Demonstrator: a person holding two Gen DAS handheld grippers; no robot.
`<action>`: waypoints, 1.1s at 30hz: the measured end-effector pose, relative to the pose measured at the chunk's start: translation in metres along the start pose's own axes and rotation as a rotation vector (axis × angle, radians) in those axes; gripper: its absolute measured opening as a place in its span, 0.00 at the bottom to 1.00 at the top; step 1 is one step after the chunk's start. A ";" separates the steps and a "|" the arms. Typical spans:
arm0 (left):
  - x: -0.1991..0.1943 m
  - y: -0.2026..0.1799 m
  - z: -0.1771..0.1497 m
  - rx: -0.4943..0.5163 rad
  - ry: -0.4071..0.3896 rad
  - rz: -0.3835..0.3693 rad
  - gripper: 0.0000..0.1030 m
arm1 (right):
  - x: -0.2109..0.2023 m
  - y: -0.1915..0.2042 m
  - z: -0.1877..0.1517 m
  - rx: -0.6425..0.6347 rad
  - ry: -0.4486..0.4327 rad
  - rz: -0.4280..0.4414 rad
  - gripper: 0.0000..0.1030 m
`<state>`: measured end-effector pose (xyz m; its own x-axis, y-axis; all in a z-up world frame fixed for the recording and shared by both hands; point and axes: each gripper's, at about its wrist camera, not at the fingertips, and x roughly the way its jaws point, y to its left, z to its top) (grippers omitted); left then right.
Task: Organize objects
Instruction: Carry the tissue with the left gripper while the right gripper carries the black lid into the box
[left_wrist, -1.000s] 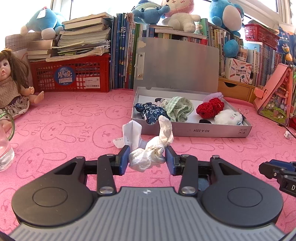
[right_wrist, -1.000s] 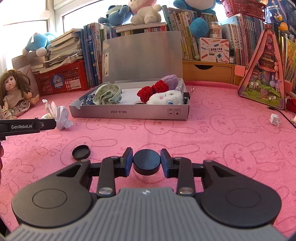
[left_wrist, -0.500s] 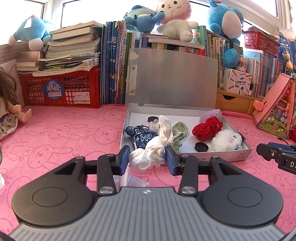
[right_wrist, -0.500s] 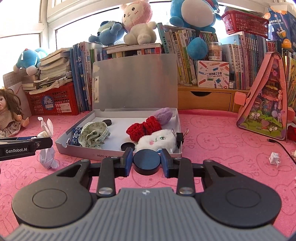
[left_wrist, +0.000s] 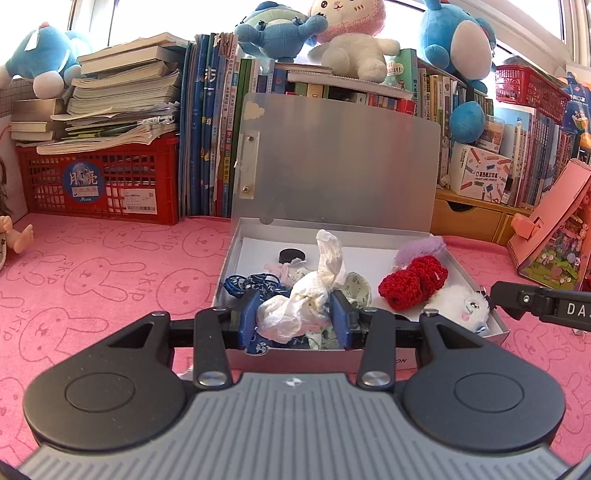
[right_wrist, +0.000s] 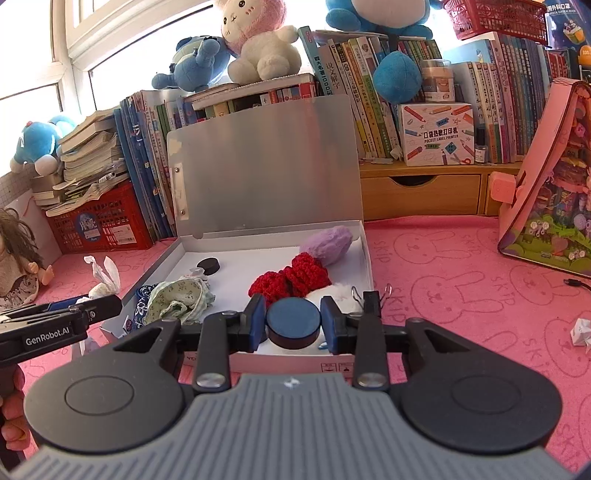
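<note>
My left gripper (left_wrist: 293, 319) is shut on a crumpled white tissue (left_wrist: 299, 306) and holds it over the front edge of the open silver box (left_wrist: 295, 360). My right gripper (right_wrist: 293, 323) is shut on a black round cap (right_wrist: 293, 322) above the box's front edge (right_wrist: 288, 362). Inside the box lie a red knitted piece (right_wrist: 290, 277), a purple fluffy piece (right_wrist: 327, 240), a green patterned cloth (right_wrist: 179, 297), a blue patterned cloth (left_wrist: 251, 284), a white plush (left_wrist: 458, 301) and another black cap (right_wrist: 208, 264).
A crumpled white paper (right_wrist: 103, 275) lies on the pink cloth left of the box, and a small paper scrap (right_wrist: 581, 328) at right. A doll (right_wrist: 16, 258) sits at far left. A red crate (left_wrist: 99, 181), books and plush toys line the back. A pink toy house (right_wrist: 546, 184) stands at right.
Both grippers have risen and moved forward to the box's front edge, each carrying its object. The second black cap on the cloth has dropped out of view.
</note>
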<state>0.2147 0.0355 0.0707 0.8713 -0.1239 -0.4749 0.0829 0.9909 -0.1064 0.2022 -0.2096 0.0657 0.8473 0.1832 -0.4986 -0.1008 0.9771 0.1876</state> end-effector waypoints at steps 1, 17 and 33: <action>0.003 -0.004 0.000 0.001 -0.001 -0.011 0.46 | 0.004 -0.001 0.001 0.012 0.005 0.006 0.36; 0.062 -0.033 -0.004 0.056 0.062 -0.075 0.46 | 0.054 -0.015 0.006 0.181 0.087 0.130 0.36; 0.096 -0.022 0.000 0.095 0.083 -0.002 0.46 | 0.095 -0.002 0.004 0.100 0.103 0.065 0.37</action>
<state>0.2966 0.0014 0.0278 0.8283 -0.1259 -0.5459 0.1333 0.9907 -0.0262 0.2854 -0.1941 0.0215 0.7824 0.2609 -0.5655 -0.0969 0.9479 0.3034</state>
